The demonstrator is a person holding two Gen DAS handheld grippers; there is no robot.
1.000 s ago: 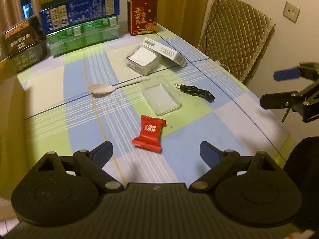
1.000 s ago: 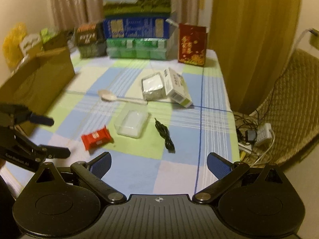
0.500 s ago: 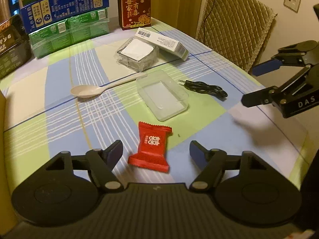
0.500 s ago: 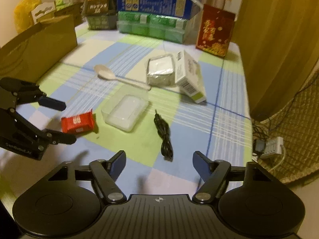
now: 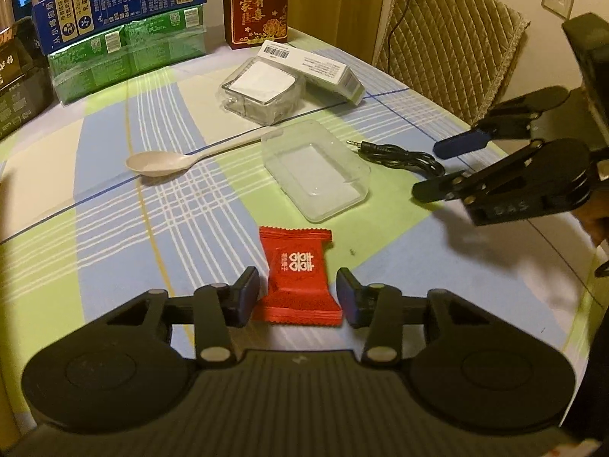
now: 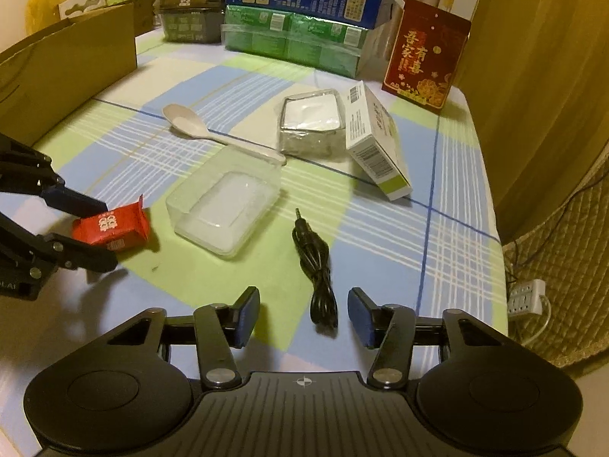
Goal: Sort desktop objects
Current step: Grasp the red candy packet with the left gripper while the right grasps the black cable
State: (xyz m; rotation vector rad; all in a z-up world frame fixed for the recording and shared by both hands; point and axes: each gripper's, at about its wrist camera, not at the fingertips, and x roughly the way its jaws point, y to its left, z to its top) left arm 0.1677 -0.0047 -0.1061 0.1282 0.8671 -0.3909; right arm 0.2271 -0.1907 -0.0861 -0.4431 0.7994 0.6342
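1. Over the preceding second, the left gripper (image 5: 298, 293) was brought down and forward until its fingers stood on either side of the red candy packet (image 5: 300, 276), which a second earlier had lain well ahead of them on the checked tablecloth (image 5: 114, 228).
2. The jaws of the left gripper were seen apart, each pad just beside an edge of the packet; in the right wrist view the packet (image 6: 110, 228) lay between the two fingers, and contact could not be confirmed.
3. In the same interval the right gripper (image 6: 302, 314) was advanced toward the black audio cable (image 6: 316, 266), whose near end now lay between its fingers; those fingers were also apart and nothing was gripped.
4. The clear plastic container (image 5: 316, 171) was left where it had been, empty and lying between the packet and the cable, with the spoon (image 5: 182, 158) just behind it.
5. It was judged that the approach had ended and two grasps were about to be made, so the sorting itself had hardly begun.
6. It was further judged that the thin, crinkly wrapper might slip or buckle if the closing were made off-centre.
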